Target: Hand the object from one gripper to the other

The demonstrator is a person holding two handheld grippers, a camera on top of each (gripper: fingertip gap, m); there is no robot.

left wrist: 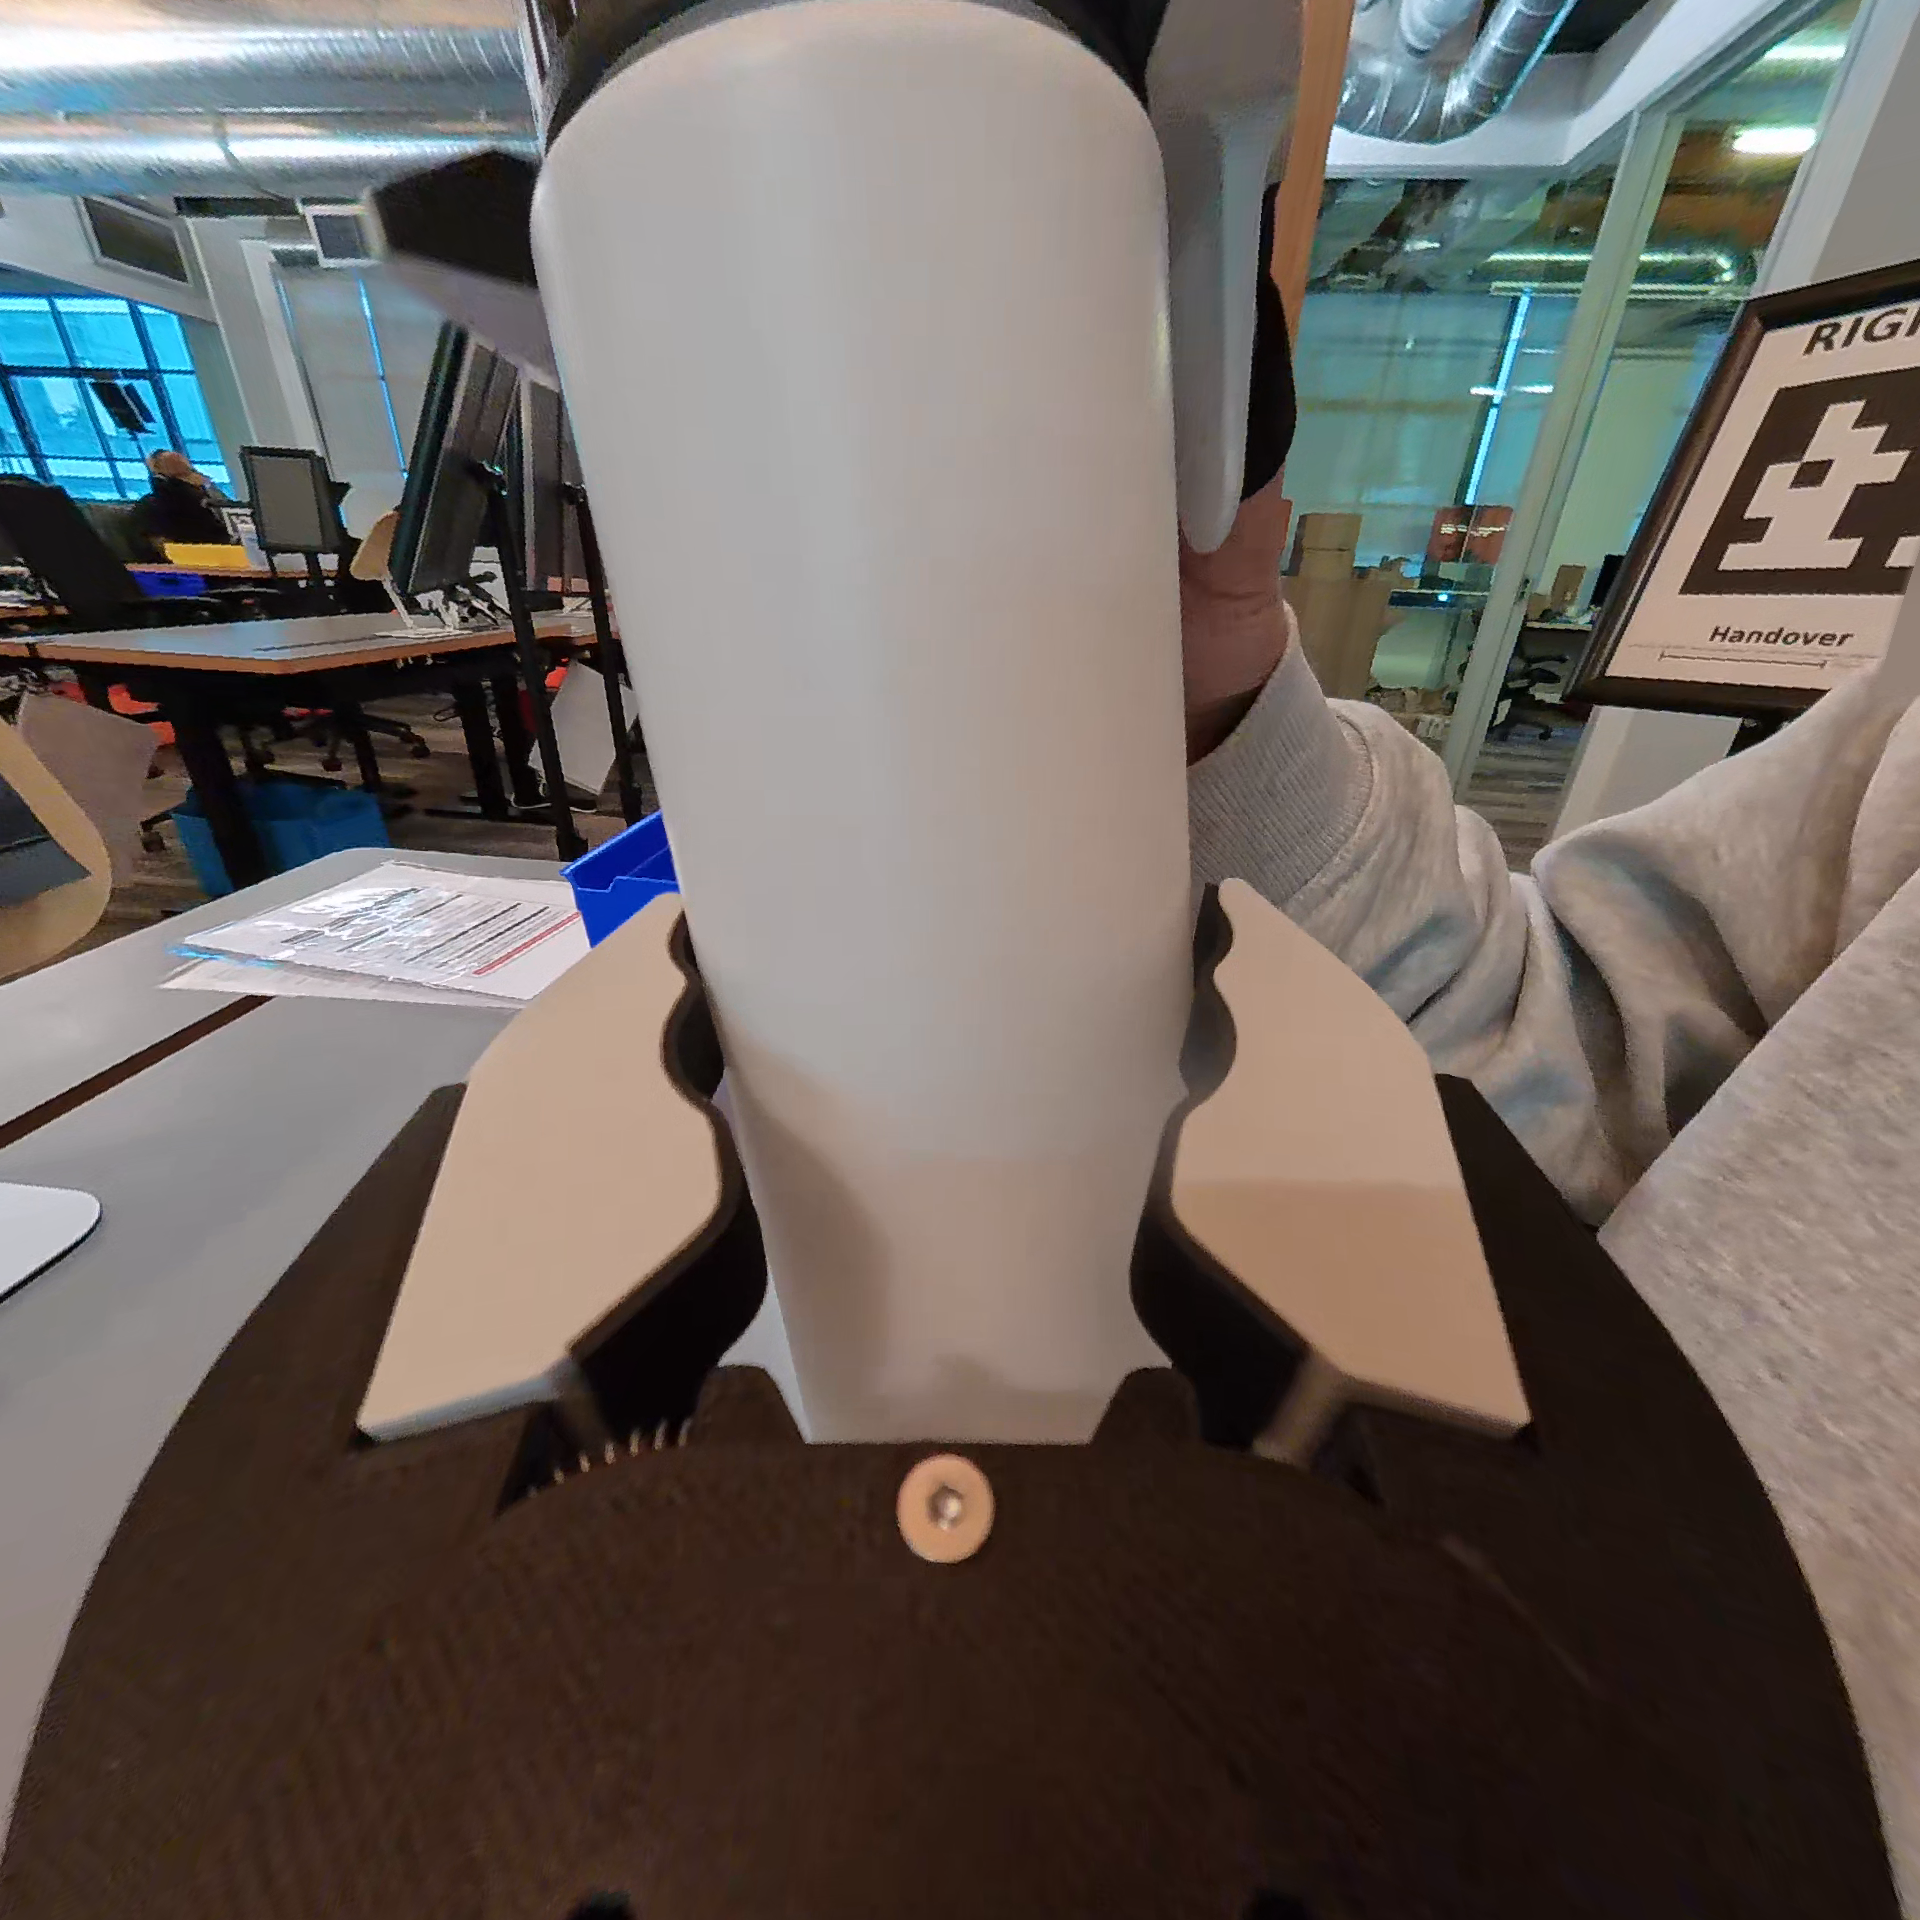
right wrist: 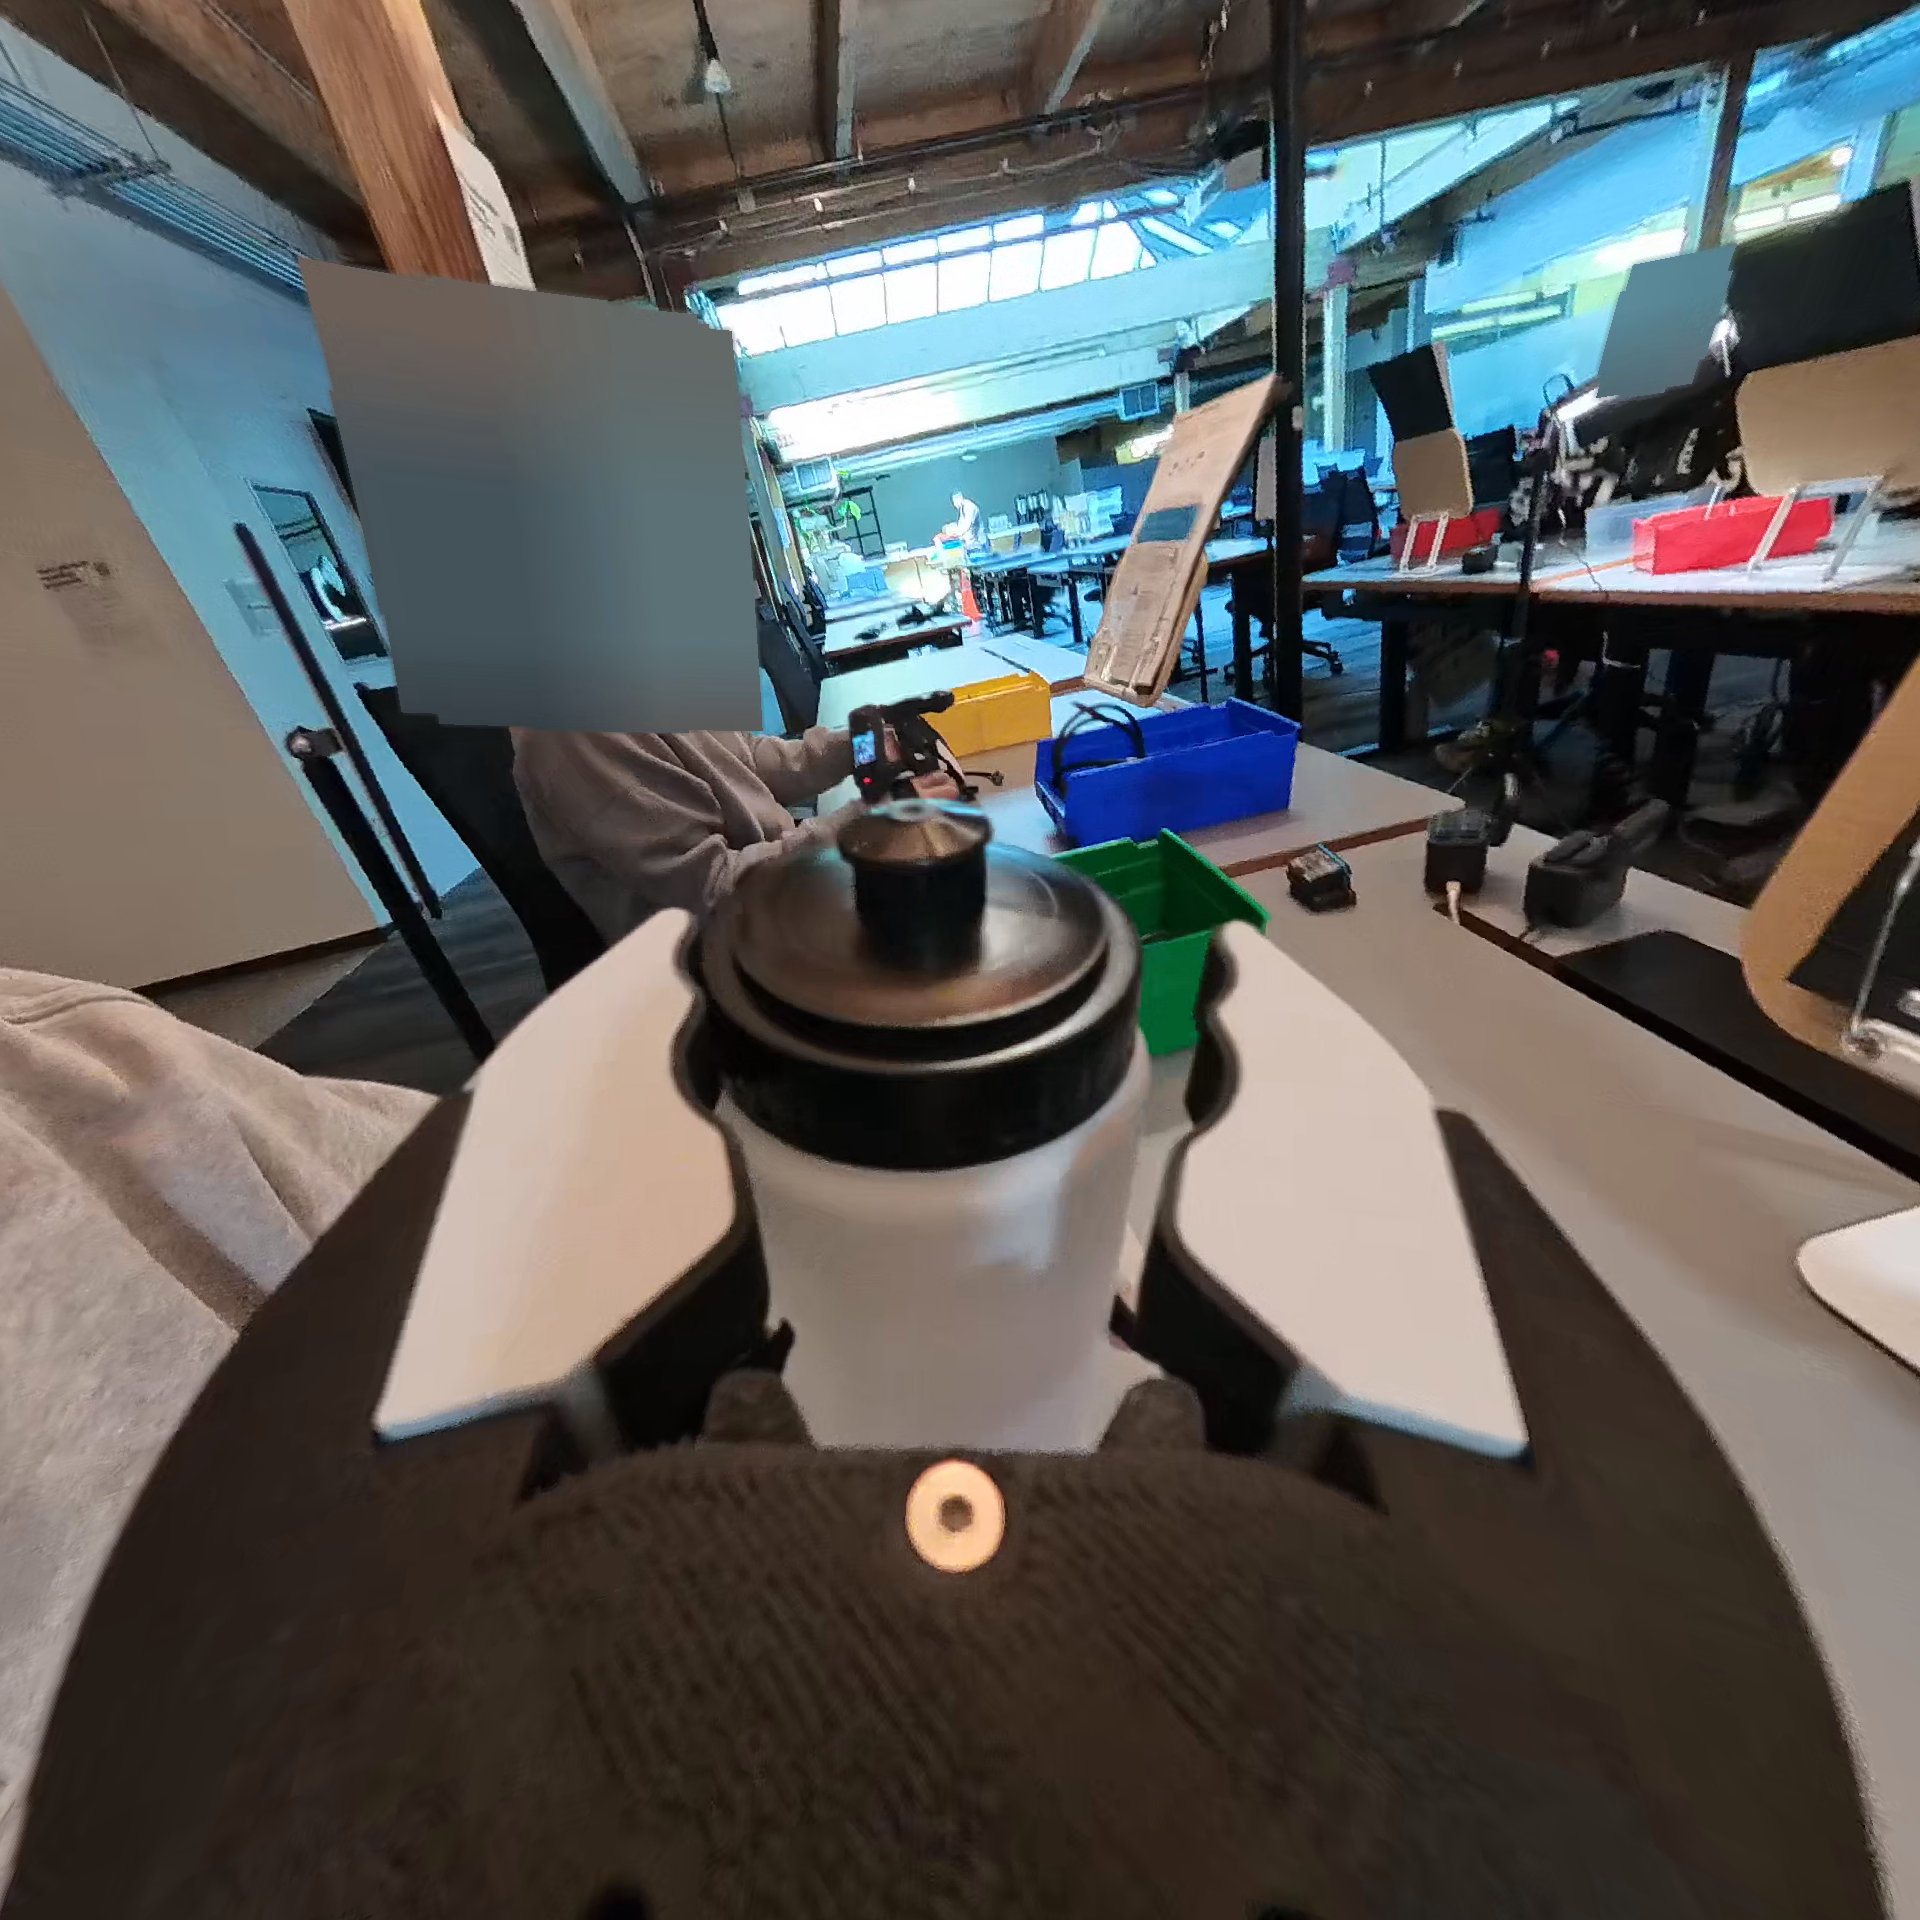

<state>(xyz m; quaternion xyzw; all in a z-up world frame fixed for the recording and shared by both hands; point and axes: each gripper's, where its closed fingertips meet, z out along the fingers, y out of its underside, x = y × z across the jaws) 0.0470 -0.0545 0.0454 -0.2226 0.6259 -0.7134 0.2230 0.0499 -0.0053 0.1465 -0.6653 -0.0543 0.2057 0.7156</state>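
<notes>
2 grippers are on the one object at this moment. The tall white smooth-walled bottle with a black screw cap and spout [left wrist: 873,623] is held in the air above the grey bench [left wrist: 208,1143], touching nothing else that can be seen. The left gripper [left wrist: 940,1039] is clamped on the lower body near the base, both white fingers [left wrist: 582,1143] pressed to the wall. The right gripper [right wrist: 935,1091] is closed around the shoulder just under the black cap [right wrist: 914,997]; its left finger touches the bottle, and a narrow gap may remain at the other finger, so the firmness of that hold cannot be confirmed.

Handling assessment: the body appears stiff and will not yield under the pads. The glossy finish is judged slippery, so a light grip risks the bottle sliding lengthwise. Fill level cannot be seen; weight is unknown. The cap's overhanging rim offers a stop above the right gripper, making the shoulder the safer point to take hold. Release of one side should wait until the other is confirmed firm.
</notes>
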